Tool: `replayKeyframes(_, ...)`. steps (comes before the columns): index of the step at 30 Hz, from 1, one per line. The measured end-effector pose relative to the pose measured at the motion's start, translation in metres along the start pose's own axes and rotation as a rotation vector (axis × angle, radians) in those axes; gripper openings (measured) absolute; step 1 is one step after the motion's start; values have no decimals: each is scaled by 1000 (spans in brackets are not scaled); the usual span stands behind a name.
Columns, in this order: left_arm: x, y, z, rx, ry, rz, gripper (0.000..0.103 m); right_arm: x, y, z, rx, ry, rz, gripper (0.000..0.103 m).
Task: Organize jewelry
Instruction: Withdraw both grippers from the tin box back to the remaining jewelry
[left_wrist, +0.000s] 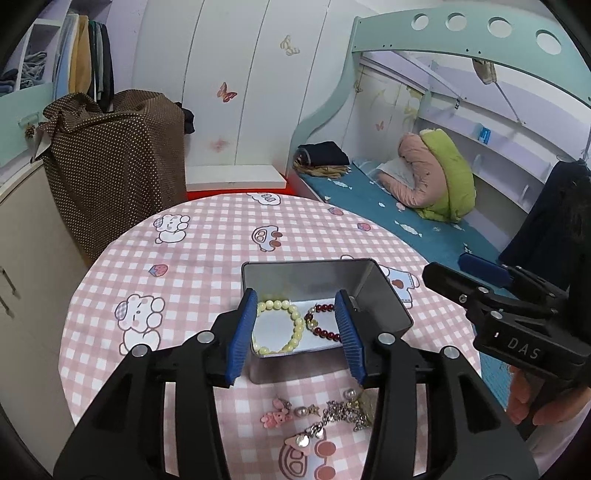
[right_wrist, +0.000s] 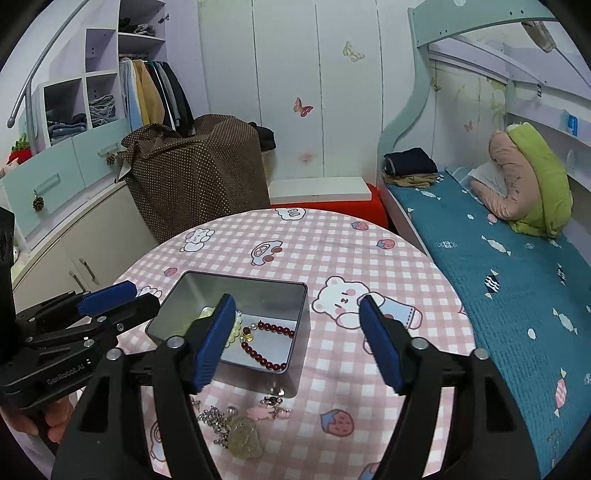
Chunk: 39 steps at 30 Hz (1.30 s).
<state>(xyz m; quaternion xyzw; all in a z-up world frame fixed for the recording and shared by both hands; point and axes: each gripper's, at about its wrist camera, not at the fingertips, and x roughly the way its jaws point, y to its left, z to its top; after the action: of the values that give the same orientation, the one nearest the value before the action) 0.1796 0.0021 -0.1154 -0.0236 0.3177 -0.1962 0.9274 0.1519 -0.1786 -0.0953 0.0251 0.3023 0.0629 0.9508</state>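
The round surface (left_wrist: 207, 258) carries a pink-and-white checked cloth. An open rectangular grey metal tin (left_wrist: 384, 295) stands on it and contains a pale yellow bead bracelet (left_wrist: 295, 325) and a dark red bead bracelet (right_wrist: 269, 328), lying side by side on the tin floor. The left tool (left_wrist: 299, 336) hangs over the tin with jaws moderately apart and nothing between them. The right tool (right_wrist: 295, 343) stands wide and empty, just right of the tin. A loose cluster of charms and silver chain (left_wrist: 343, 410) lies on the cloth near the tin's front wall.
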Motion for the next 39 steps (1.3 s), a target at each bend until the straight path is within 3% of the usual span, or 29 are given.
replayKeyframes(4, -7, 1, -8, -6, 0, 3, 57, -6, 0, -6, 5, -2, -20, 84)
replayKeyframes(6, -11, 3, -12, -15, -1, 7, 78, -7, 2, -10, 0, -3, -36, 89)
replayKeyframes(7, -13, 4, -15, -19, -2, 10, 82, -9, 4, -12, -11, -5, -38, 90)
replayKeyframes(12, -19, 14, -28, -32, 4, 40, 89, -12, 14, -24, -59, 7, -19, 94)
replayKeyframes(23, -17, 32, -63, -57, 83, 72, 91, -3, 21, -55, -92, 87, 1, 95)
replayKeyframes(32, -12, 32, -82, -47, 122, 46, 91, 14, 22, -81, -89, 154, -10, 95)
replayKeyframes(37, -8, 33, -90, -54, 140, 10, 91, 21, 36, -96, -196, 147, -50, 95)
replayKeyframes(39, -7, 33, -95, -64, 147, -17, 91, 25, 38, -101, -203, 159, -35, 90)
